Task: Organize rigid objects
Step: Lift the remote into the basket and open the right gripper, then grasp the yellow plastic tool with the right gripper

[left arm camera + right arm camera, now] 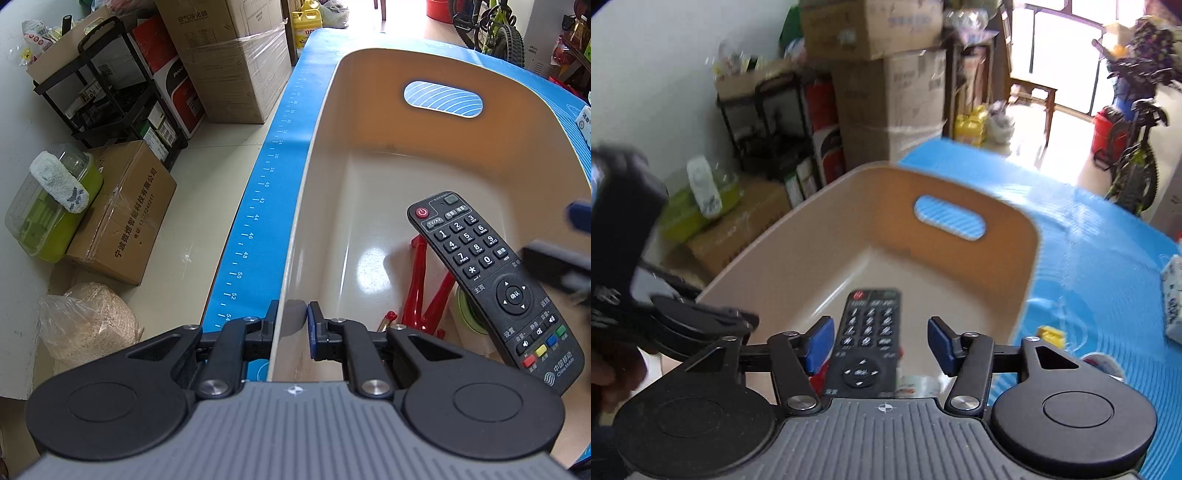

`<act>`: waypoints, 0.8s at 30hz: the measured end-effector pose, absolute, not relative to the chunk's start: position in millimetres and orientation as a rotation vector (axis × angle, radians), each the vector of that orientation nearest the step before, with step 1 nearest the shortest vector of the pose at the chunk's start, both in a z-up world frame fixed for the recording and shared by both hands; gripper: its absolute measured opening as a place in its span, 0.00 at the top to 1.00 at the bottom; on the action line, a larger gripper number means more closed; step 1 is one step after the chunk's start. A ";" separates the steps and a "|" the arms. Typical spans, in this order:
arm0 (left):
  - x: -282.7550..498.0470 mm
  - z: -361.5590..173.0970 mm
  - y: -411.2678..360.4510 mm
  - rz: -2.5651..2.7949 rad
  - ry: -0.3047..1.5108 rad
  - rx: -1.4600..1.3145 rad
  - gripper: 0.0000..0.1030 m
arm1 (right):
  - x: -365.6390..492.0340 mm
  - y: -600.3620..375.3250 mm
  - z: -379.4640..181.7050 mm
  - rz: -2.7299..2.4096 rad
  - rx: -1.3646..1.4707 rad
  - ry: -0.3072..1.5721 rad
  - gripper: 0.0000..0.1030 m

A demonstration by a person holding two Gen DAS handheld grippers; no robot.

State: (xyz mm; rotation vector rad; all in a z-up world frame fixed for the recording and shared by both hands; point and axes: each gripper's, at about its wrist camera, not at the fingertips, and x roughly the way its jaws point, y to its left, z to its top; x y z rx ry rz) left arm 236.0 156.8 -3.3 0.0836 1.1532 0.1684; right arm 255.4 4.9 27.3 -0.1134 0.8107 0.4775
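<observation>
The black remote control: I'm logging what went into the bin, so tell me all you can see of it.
The black plastic remote control is long and slim, with a red power button at its far end, white-numbered keys, a round navigation pad and coloured buttons near its printed logo. It lies tilted, face up, inside the beige plastic bin, propped over a red object. The right tongs straddle it, open, not touching.

My left gripper [291, 325] pinches with its jaws nearly closed; my right gripper [881, 341] hangs with its jaws spread wide.
</observation>
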 end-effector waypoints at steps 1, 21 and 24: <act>236.0 -3.3 156.9 0.169 1.153 0.083 0.84 | 253.9 -0.9 31.3 0.465 -0.102 0.796 0.36; 236.0 -3.0 158.1 0.171 1.153 0.086 0.84 | 278.1 -105.8 11.2 0.155 -0.010 0.731 0.34; 236.0 -3.0 158.5 0.171 1.153 0.086 0.84 | 280.6 -104.6 -8.2 0.157 -0.038 0.761 0.34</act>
